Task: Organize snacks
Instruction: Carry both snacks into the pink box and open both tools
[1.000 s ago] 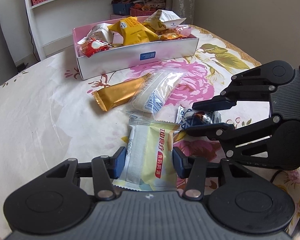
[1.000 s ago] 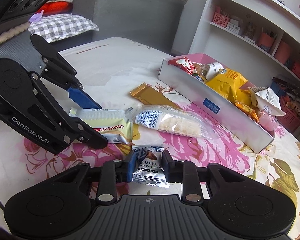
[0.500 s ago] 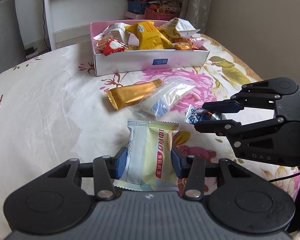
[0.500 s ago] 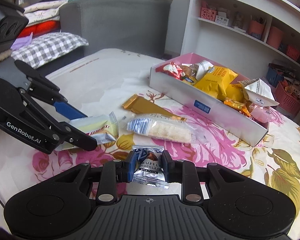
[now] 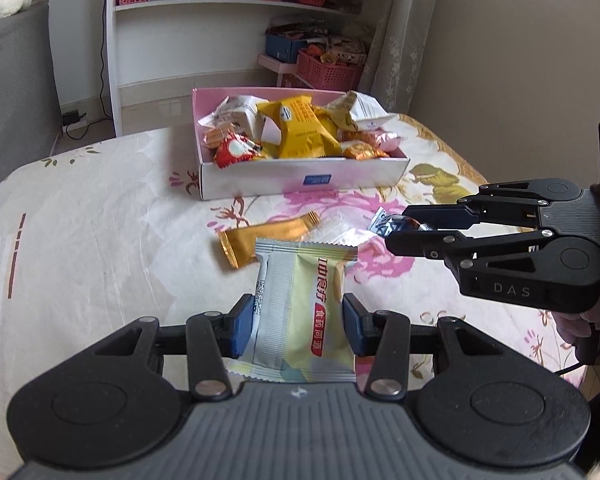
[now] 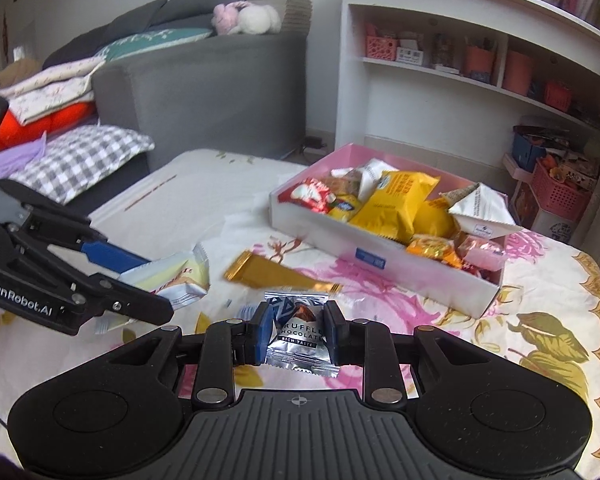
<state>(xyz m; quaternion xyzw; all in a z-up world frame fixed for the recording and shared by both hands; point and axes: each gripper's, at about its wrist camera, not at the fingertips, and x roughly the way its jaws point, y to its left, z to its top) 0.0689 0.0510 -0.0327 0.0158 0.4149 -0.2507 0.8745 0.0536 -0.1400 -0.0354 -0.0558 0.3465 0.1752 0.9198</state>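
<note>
Two snacks were off the desk (image 5: 100, 208) at once. The left hand-held gripper (image 5: 298, 326) was clenched on a pale green packet (image 5: 304, 300), its pads pressing the long sides, so the packet's long axis ran straight ahead toward the box (image 5: 300, 176). The right hand-held gripper (image 6: 296, 330) was clamped on a small silver chocolate (image 6: 298, 330).

The box, white outside and pink inside, lay ahead of both, already heaped with yellow and red packs. From the left view it stood dead ahead; from the right view it sat ahead and to the right, its near wall closer to the chocolate. The right hand looked the nearer of the two.

A gold bar (image 5: 268, 238) lay on the desk between the packet and the box, waiting its turn.
</note>
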